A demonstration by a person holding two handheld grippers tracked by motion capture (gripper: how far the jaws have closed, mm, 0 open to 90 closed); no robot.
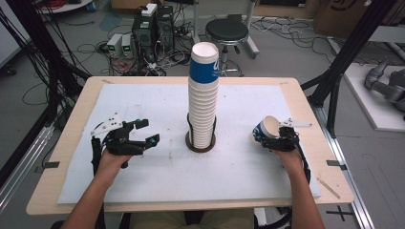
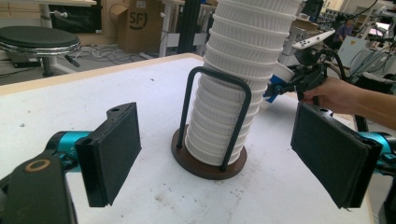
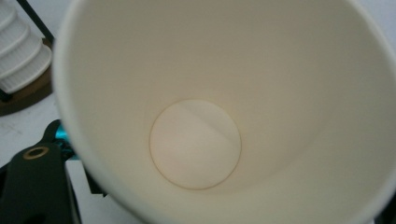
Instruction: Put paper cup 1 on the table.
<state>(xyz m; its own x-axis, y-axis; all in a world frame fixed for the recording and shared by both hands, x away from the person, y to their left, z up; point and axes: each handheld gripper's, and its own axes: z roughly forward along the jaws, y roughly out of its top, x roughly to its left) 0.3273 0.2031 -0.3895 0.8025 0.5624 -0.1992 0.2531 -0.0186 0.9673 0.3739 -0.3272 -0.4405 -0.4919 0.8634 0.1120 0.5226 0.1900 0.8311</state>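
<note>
A tall stack of white ribbed paper cups (image 1: 203, 95), its top cup banded blue, stands in a dark wire holder (image 1: 200, 144) at the table's middle. My left gripper (image 1: 147, 131) hovers to its left, open and holding nothing; its two black pads (image 2: 114, 149) frame the stack (image 2: 243, 70) and the holder's base (image 2: 205, 165). On the right, a single blue-and-white cup (image 1: 266, 128) lies tilted at my right gripper (image 1: 276, 139). The cup's pale inside (image 3: 196, 140) faces that gripper's camera and hides its pads, so I cannot see whether they press on it.
A white mat (image 1: 143, 100) covers the wooden table (image 1: 81, 95). Beyond the far edge stand a black stool (image 1: 227, 31) and computer boxes with cables (image 1: 148, 28) on the floor. Black frame posts (image 1: 344, 62) rise at the right.
</note>
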